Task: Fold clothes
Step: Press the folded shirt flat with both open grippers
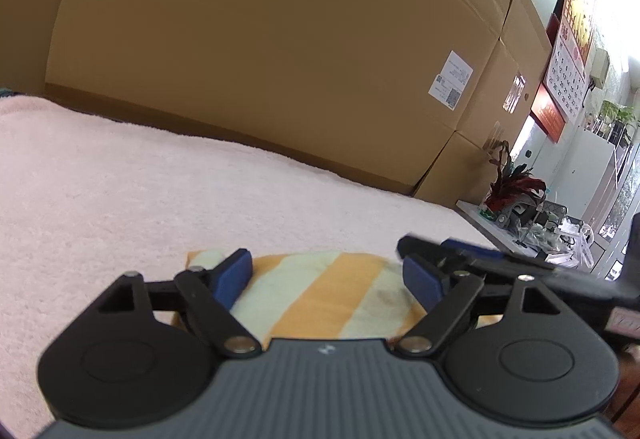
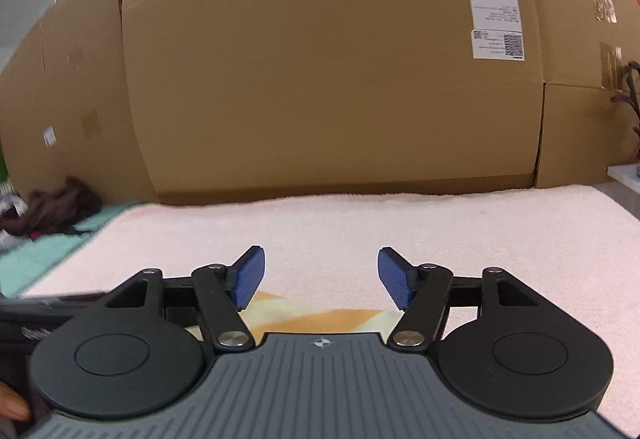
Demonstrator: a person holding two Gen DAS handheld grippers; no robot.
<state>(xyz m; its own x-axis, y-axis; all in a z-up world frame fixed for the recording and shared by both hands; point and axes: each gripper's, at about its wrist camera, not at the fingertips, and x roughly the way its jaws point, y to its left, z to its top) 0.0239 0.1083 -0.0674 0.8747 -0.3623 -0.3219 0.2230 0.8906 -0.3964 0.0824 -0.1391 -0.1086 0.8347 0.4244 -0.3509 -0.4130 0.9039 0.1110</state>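
Your left gripper (image 1: 328,275) and right gripper (image 2: 320,275) both gape wide, grasping nothing, poised over the folded striped cloth (image 1: 320,295) on the pink towel (image 1: 120,199). Cardboard boxes (image 2: 320,79) stand behind. Only the right view shows dark clothes (image 2: 56,207) at far left.

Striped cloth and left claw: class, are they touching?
Cannot tell. In the left wrist view the open left claw straddles the striped cloth; no contact or gap shows plainly.
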